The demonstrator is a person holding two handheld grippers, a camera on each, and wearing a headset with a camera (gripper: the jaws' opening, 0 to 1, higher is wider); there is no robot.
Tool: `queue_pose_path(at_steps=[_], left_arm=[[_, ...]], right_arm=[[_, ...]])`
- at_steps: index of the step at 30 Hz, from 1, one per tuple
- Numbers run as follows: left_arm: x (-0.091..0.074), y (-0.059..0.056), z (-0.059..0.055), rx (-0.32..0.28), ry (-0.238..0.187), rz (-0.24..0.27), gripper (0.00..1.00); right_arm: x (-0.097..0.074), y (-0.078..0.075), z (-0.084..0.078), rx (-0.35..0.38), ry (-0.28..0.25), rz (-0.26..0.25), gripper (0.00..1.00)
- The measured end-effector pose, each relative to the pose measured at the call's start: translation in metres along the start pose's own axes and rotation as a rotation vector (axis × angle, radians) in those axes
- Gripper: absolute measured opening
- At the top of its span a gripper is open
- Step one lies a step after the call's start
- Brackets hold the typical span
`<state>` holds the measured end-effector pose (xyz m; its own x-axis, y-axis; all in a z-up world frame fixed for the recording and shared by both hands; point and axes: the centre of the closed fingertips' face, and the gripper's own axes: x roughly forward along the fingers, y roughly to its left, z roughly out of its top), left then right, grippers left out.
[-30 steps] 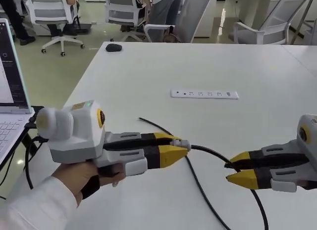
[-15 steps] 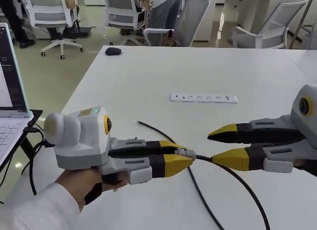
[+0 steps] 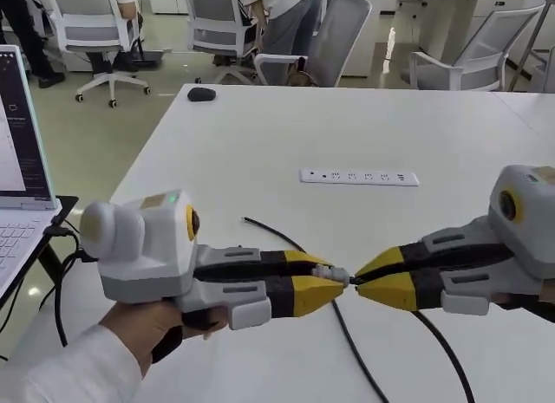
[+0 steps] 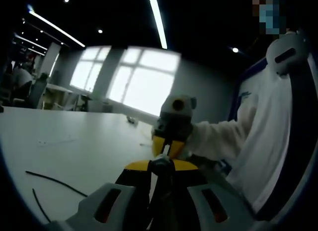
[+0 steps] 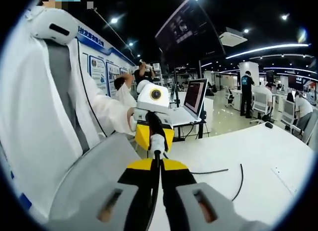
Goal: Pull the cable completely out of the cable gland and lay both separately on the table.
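Observation:
My left gripper reaches in from the left in the head view, shut on the small grey cable gland. My right gripper comes from the right, tip to tip with it, shut on the black cable just beside the gland. The cable runs down to the near table edge, and another strand lies behind the left gripper. In the right gripper view my jaws pinch the cable, with the gland just ahead. In the left gripper view the gland sits between my jaws.
A white power strip lies mid-table beyond the grippers. A black mouse rests at the far edge. An open laptop stands off the left side. Office chairs and people are behind the table.
The right gripper let go of the cable farther right, opened, moved left and has shut on the cable right beside the gland. The left gripper keeps its hold.

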<state>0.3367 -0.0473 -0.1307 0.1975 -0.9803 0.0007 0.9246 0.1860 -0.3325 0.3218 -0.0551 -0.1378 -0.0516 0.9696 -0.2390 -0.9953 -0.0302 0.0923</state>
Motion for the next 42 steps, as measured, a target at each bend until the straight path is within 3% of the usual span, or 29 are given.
queue_pose_path(at_steps=[11,22,32,42], left_arm=[[0.002,0.000,-0.002,0.003,0.009,0.000,0.16],[-0.006,0.007,-0.001,0.001,0.014,0.023,0.16],[-0.008,0.009,-0.003,0.003,0.023,0.027,0.16],[-0.013,0.011,0.003,-0.003,0.000,0.044,0.16]], right_arm=[[-0.001,-0.003,-0.003,0.003,0.013,-0.004,0.03],[-0.014,-0.010,-0.013,0.024,0.034,-0.040,0.03],[-0.025,-0.014,-0.035,0.007,0.118,-0.067,0.03],[-0.043,-0.023,-0.059,0.040,0.154,-0.128,0.03]])
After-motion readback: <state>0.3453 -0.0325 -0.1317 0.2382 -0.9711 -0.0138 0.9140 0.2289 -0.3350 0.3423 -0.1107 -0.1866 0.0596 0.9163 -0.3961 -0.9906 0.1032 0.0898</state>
